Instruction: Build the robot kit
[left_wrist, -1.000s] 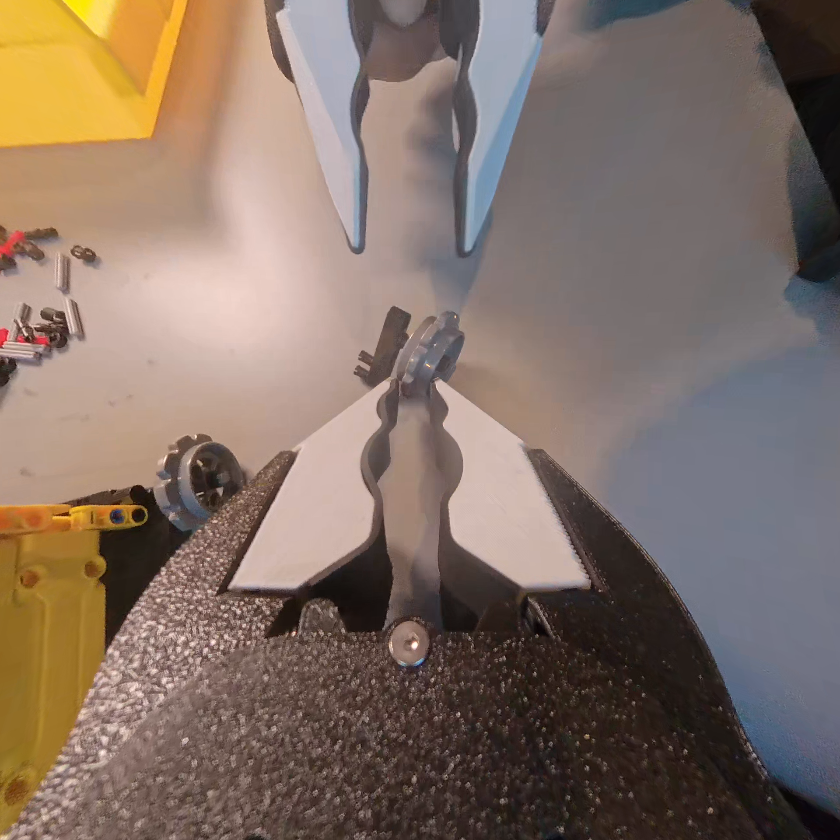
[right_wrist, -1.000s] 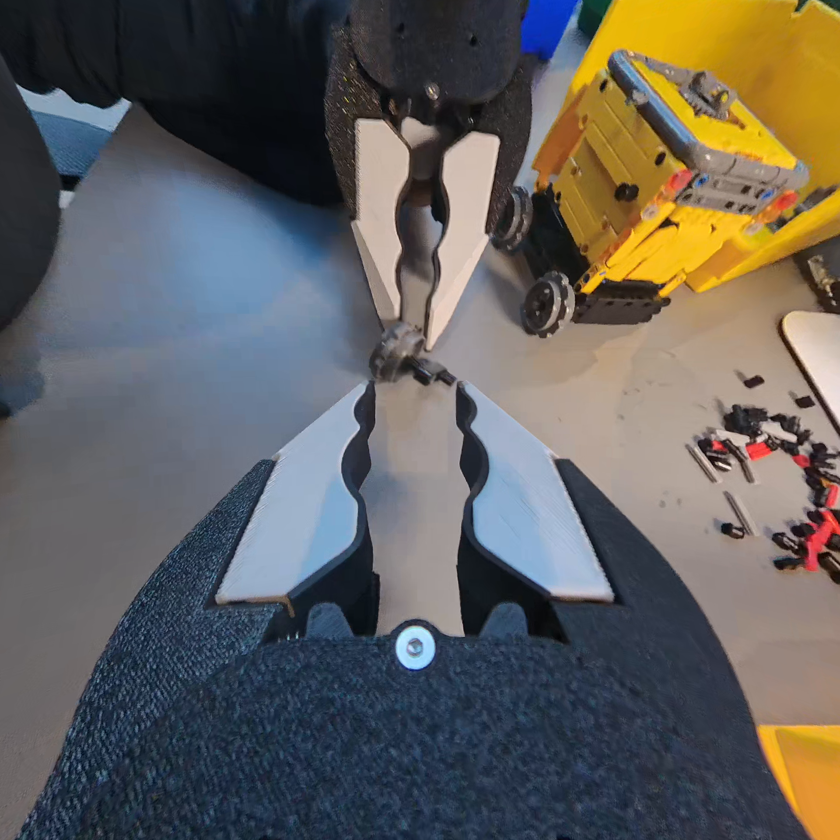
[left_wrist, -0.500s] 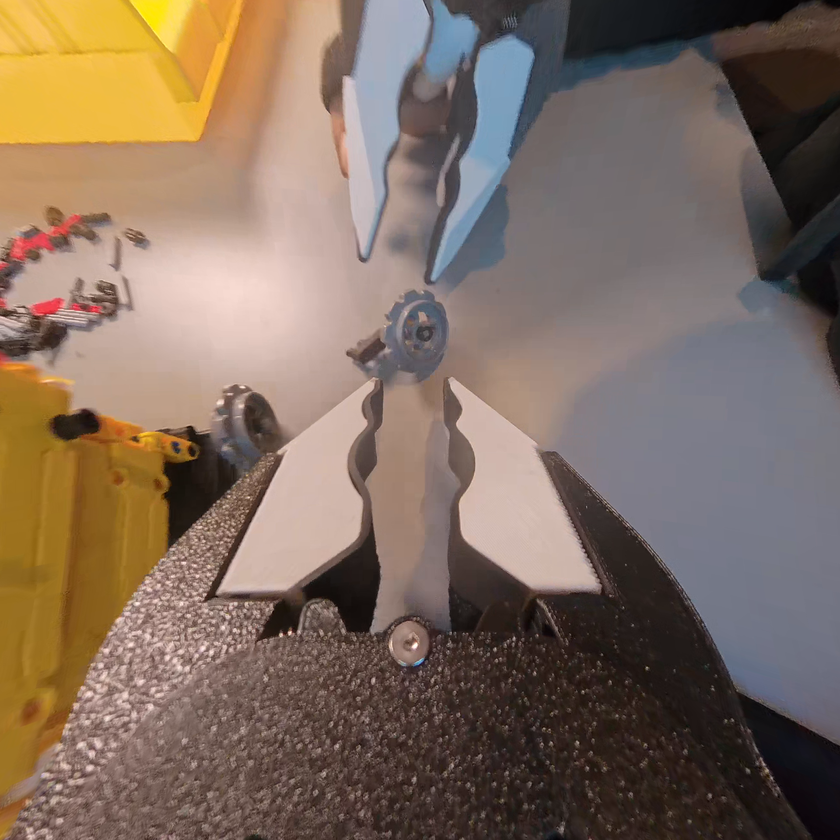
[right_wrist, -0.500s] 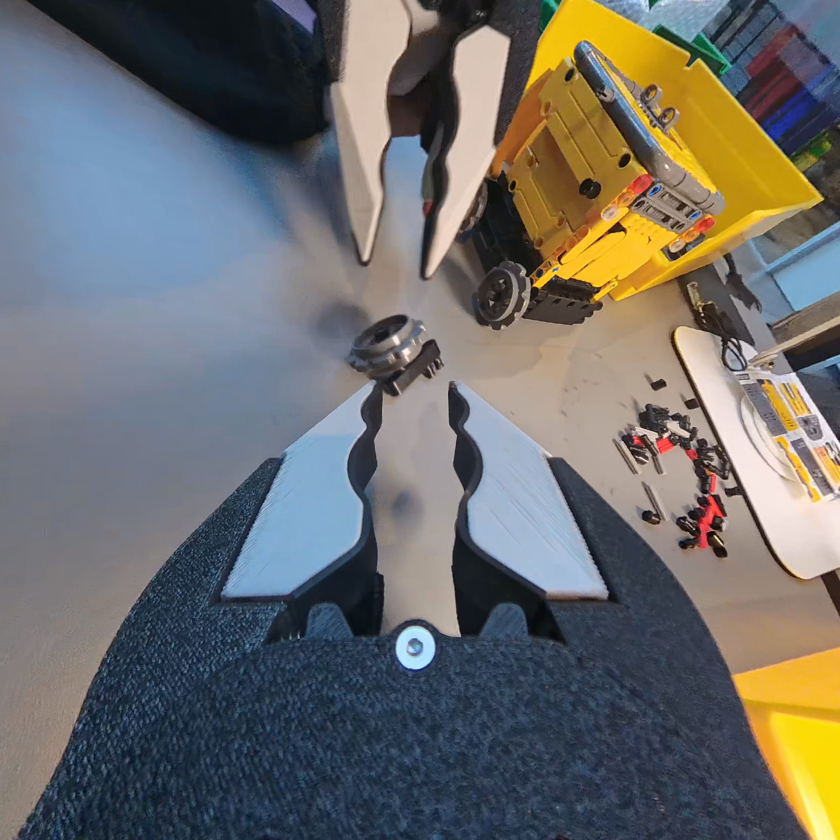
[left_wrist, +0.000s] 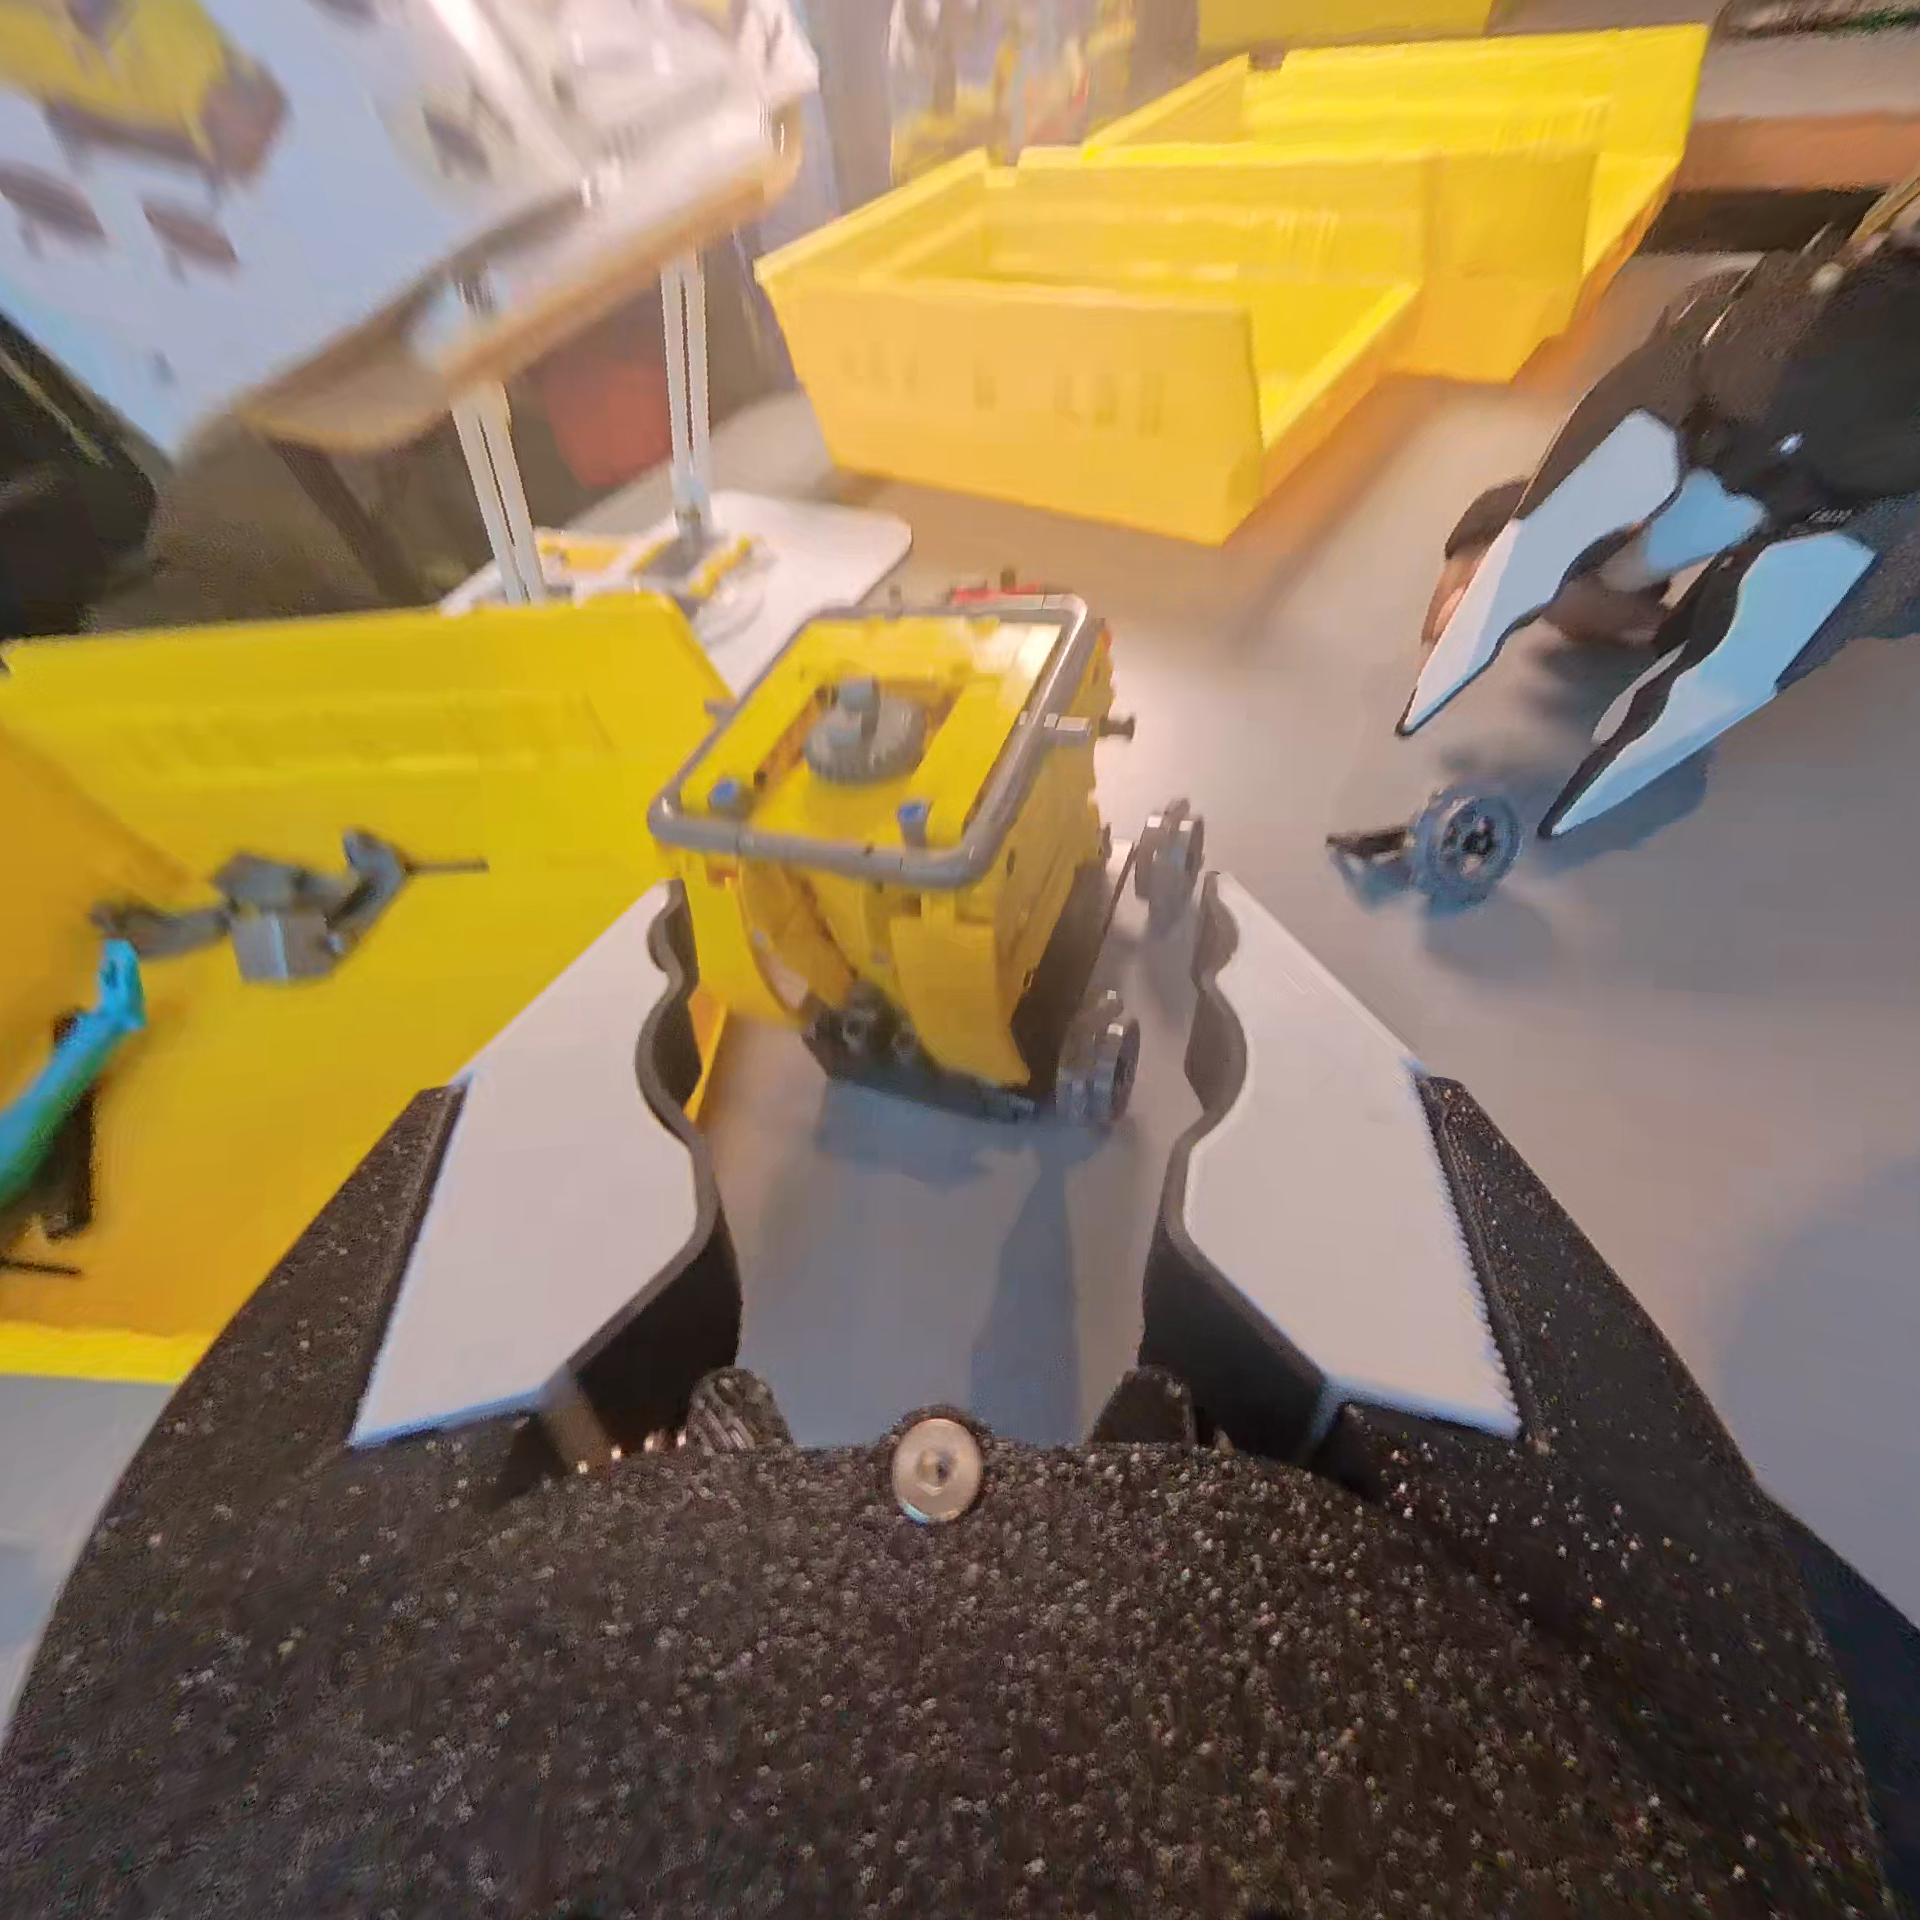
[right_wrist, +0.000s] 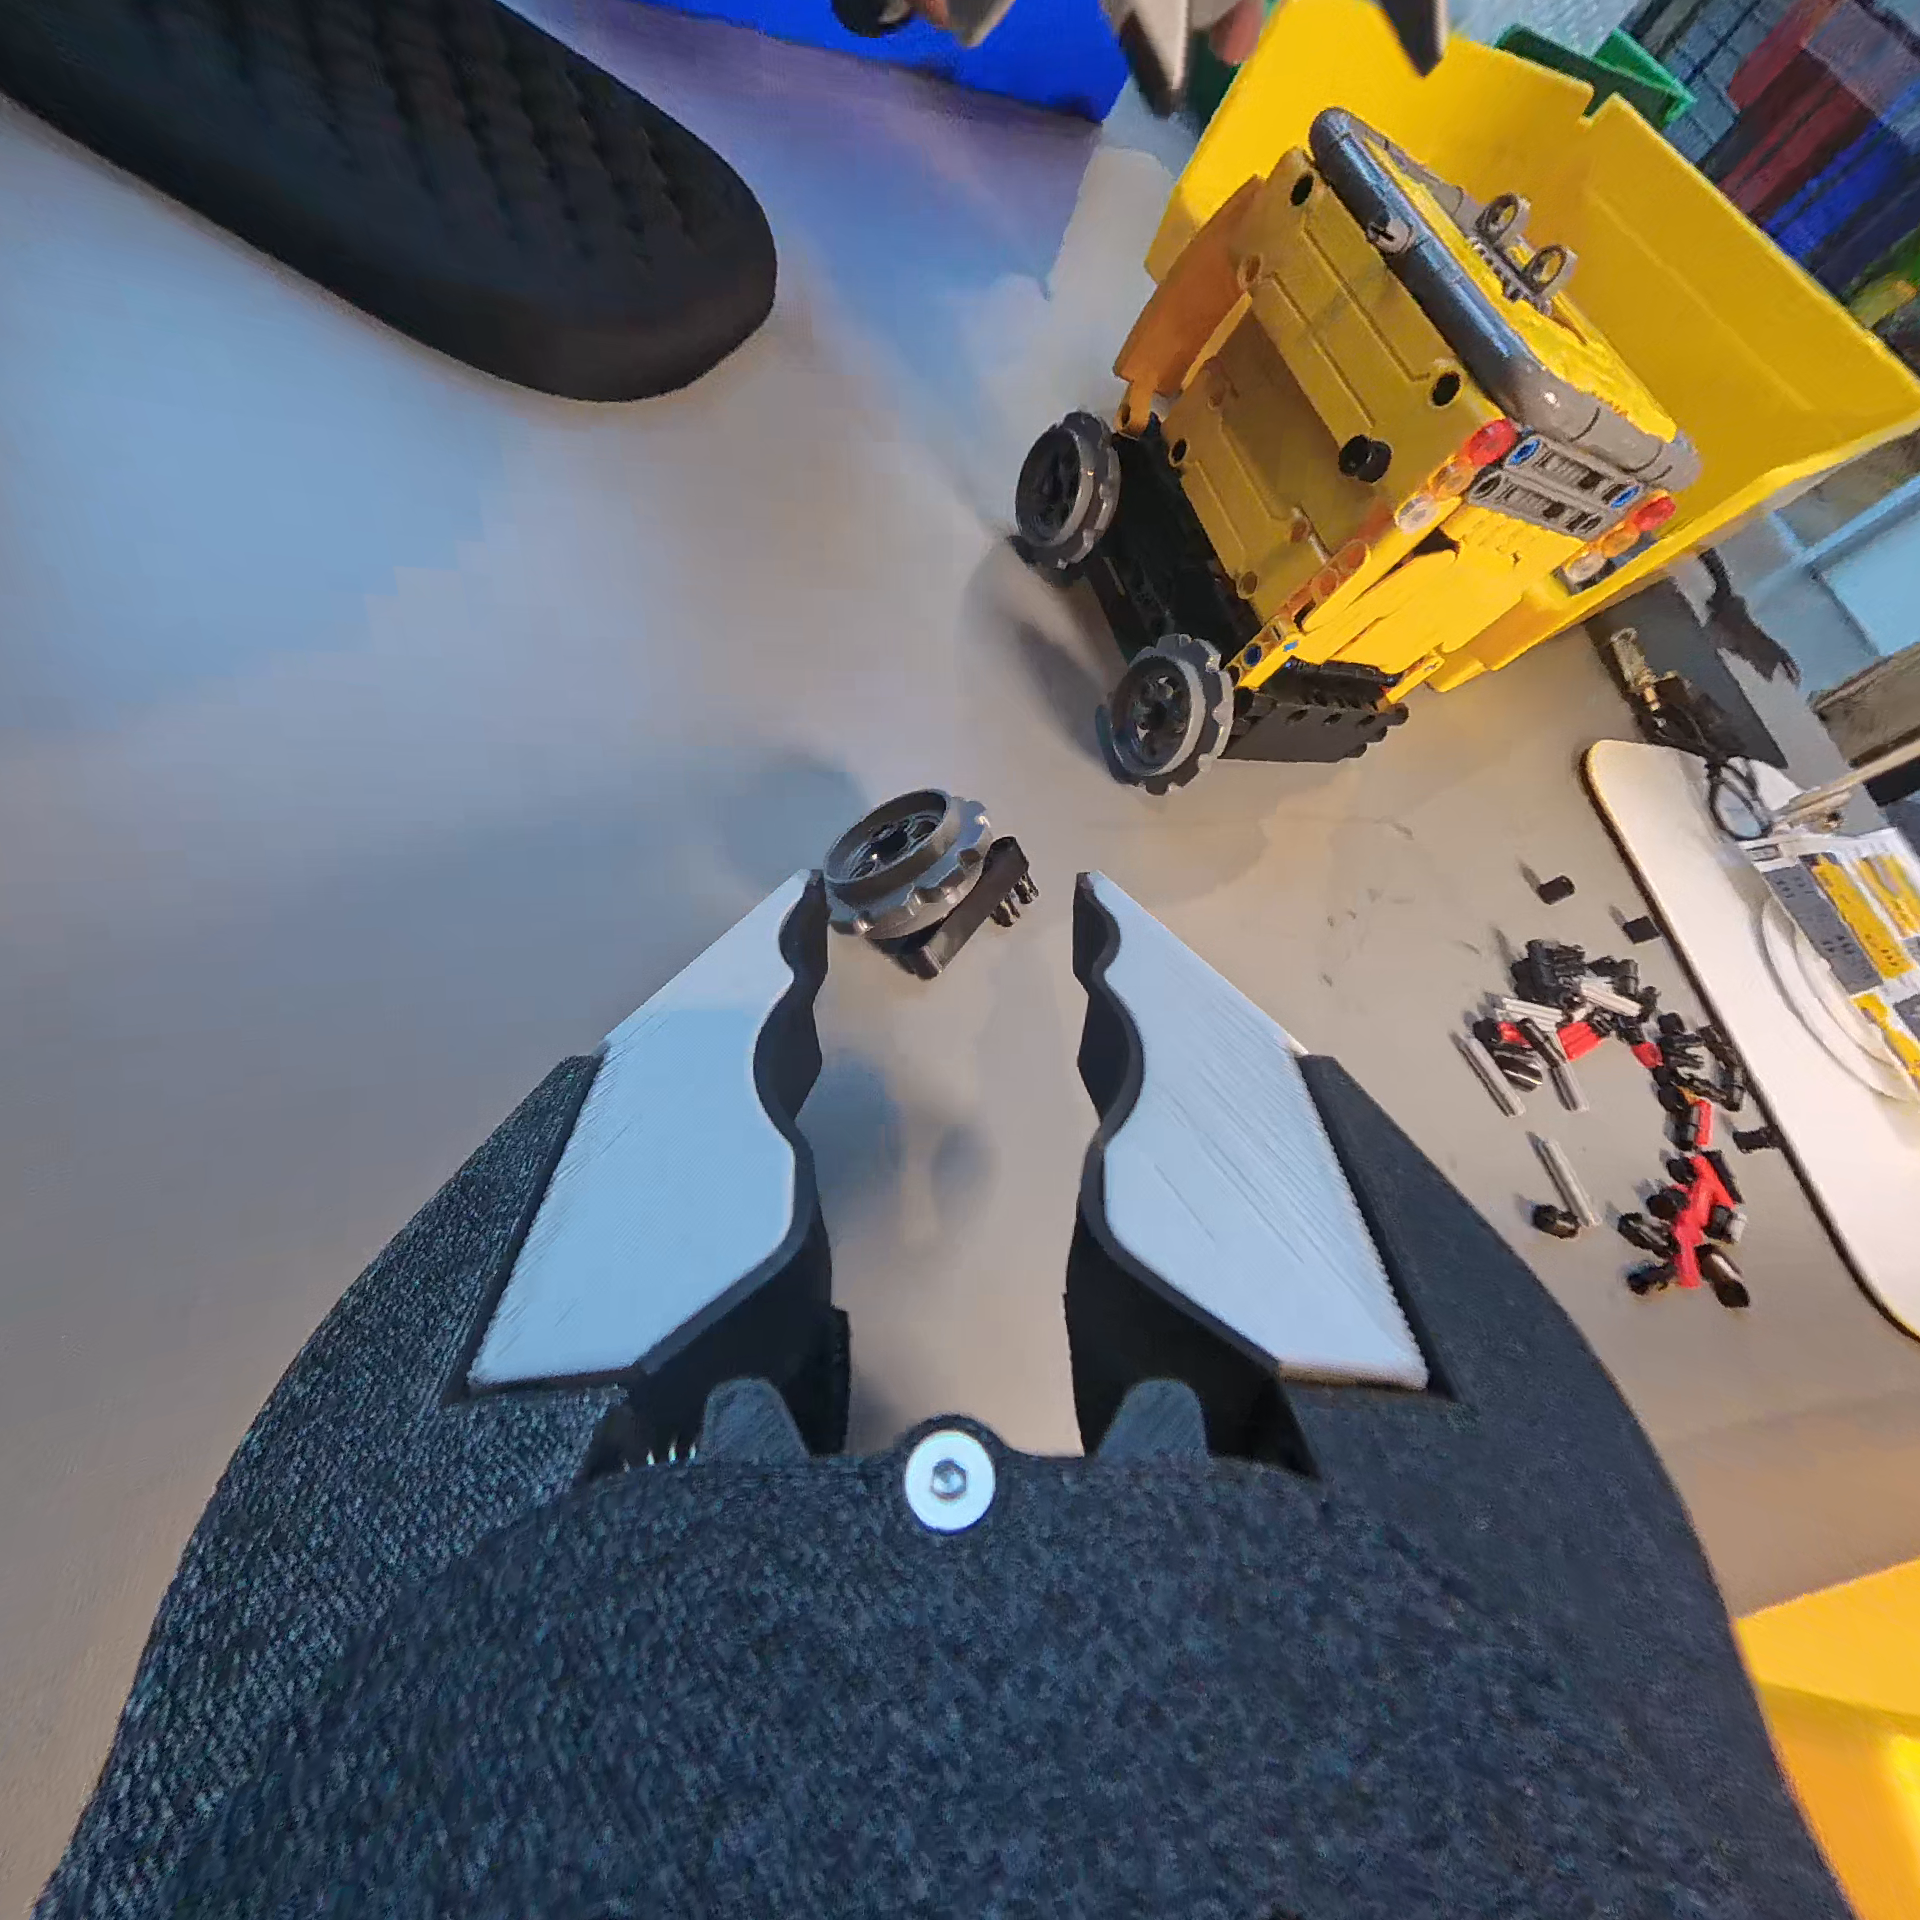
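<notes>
A grey toothed wheel on a black beam piece (right_wrist: 920, 883) lies on the grey table just past my right gripper's tips. My right gripper (right_wrist: 940, 883) is open and empty, its left fingertip close beside the wheel. The same wheel piece (left_wrist: 1455, 836) and the right gripper (left_wrist: 1481, 779) show at the right of the left wrist view. My left gripper (left_wrist: 940, 894) is open and empty, its jaws wide on either side of a yellow brick-built vehicle (left_wrist: 894, 831) with grey wheels. It also shows in the right wrist view (right_wrist: 1351, 457), leaning against a yellow bin.
Yellow bins (left_wrist: 1091, 332) stand at the back and a yellow tray (left_wrist: 260, 935) with grey and teal parts at the left. Small black, red and grey pins (right_wrist: 1621, 1081) lie right of my right gripper, by a white board (right_wrist: 1714, 997). A black pad (right_wrist: 395, 187) lies far left.
My left gripper let go of the wheel piece, opened wide and swung left toward the yellow vehicle. The wheel piece now lies on the table before my right gripper.
</notes>
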